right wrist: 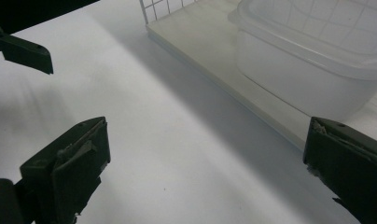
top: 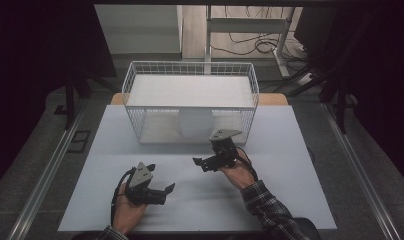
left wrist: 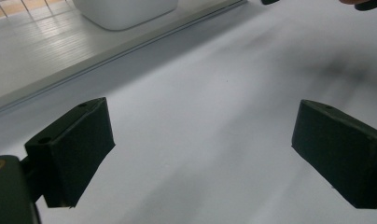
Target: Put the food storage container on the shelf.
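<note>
A white wire basket stands at the back of the white table, with a white board across its top. On its lower shelf sits a translucent white plastic container, lid on, seen close up in the right gripper view and at the top edge of the left gripper view. My right gripper hovers just in front of the basket, jaws open and empty. My left gripper rests low over the front of the table, jaws wide apart with bare table between them.
The basket's shelf edge runs right in front of my right gripper. One jaw of the left gripper shows at the left of the right gripper view. Metal rails flank the table. A desk frame and cables lie beyond.
</note>
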